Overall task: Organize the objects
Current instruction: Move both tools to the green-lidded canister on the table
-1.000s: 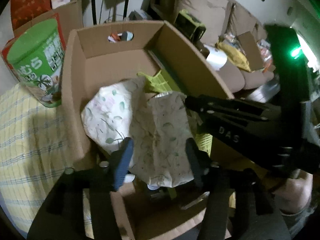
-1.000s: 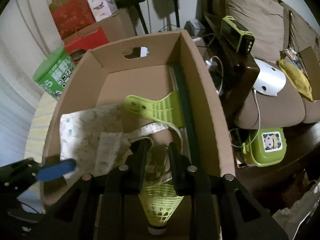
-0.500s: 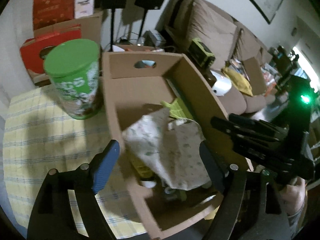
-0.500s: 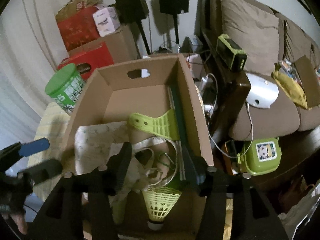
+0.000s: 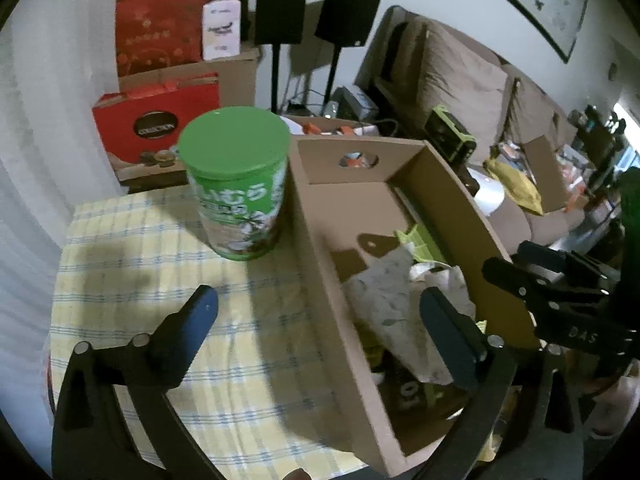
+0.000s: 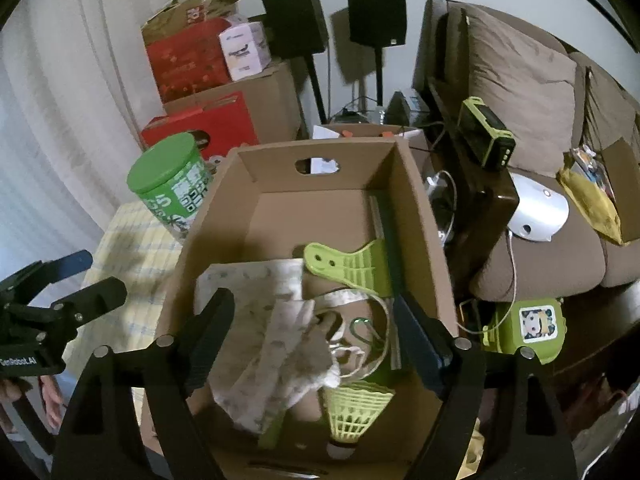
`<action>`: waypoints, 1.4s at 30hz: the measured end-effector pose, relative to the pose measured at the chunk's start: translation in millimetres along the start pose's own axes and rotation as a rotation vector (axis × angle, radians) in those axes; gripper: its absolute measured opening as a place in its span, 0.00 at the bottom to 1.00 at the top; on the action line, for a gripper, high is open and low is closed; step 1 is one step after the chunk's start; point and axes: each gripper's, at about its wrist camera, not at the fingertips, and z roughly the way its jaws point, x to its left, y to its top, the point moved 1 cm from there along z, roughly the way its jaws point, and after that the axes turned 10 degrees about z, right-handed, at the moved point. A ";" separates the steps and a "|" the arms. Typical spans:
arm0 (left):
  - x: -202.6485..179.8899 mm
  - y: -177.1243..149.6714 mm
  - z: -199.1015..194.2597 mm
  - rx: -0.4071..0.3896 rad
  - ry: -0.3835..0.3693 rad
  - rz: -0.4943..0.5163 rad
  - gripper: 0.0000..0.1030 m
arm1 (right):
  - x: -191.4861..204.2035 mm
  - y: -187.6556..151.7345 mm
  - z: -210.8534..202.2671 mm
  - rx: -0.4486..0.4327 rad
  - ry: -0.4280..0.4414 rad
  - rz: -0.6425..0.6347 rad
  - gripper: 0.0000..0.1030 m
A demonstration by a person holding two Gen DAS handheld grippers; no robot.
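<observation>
Both grippers, left [image 5: 316,322] and right [image 6: 310,332], jaws opening and empty over the brown cardboard box [image 6: 412,216]; approach the green-lidded canister [image 5: 236,184] beside it squarely.

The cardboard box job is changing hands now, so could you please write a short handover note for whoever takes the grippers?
Left gripper: jaws opening, nothing between them, above the box's near wall and the checked tablecloth.
Right gripper: jaws opening, nothing gripped, above the box.
In the cardboard box: patterned cloth bag, green clip, shuttlecock.
Done: the bag lies in the box.
Left: the green tin stands on the tablecloth beside the box, probably next.
</observation>
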 end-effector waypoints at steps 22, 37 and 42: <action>68.4 -9.3 -14.5 -0.031 0.077 -0.100 1.00 | 76.7 11.8 9.6 -0.028 0.017 -0.111 0.98; 116.7 4.0 6.0 -0.032 0.073 -0.143 1.00 | 120.9 50.4 39.3 -0.027 0.115 -0.165 0.98; 122.5 7.5 22.2 -0.070 0.063 -0.121 1.00 | 135.8 62.7 55.6 -0.036 0.148 -0.210 0.98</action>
